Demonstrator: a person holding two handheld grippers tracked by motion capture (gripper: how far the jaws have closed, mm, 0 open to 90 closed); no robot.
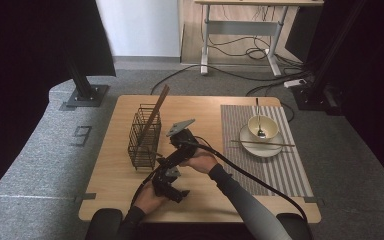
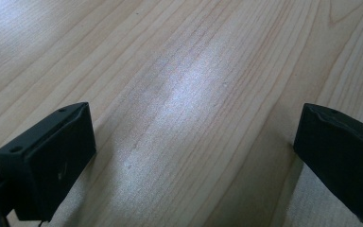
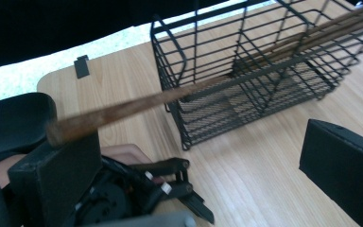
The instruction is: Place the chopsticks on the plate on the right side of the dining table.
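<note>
Wire, black and open-meshed, makes up the basket point(image 1: 144, 136) on the left half of the wooden table point(image 1: 111, 185); brown chopsticks point(image 1: 156, 111) lean in it, their tops poking out above its rim toward the far side. In the right gripper view the chopsticks point(image 3: 170, 97) run from the basket point(image 3: 246, 71) toward the camera, the near end lying just at the tip of one jaw; the right gripper point(image 1: 175, 145) has its jaws spread wide, so nothing is pinched (whether the stick touches that jaw I cannot tell). The left gripper point(image 1: 166, 186) rests low near the table's front edge, its jaws also wide apart over bare wood point(image 2: 189, 94).

The work seems to be about the sticks in the basket; a second pair lies across the bowl and plate point(image 1: 261, 135) on the striped mat point(image 1: 290, 170). To do it well, I would centre a stick between the right jaws before closing; grip near the end, squarely; move along the stick's own line, so the light basket does not tip; the left gripper could steady its rim.
</note>
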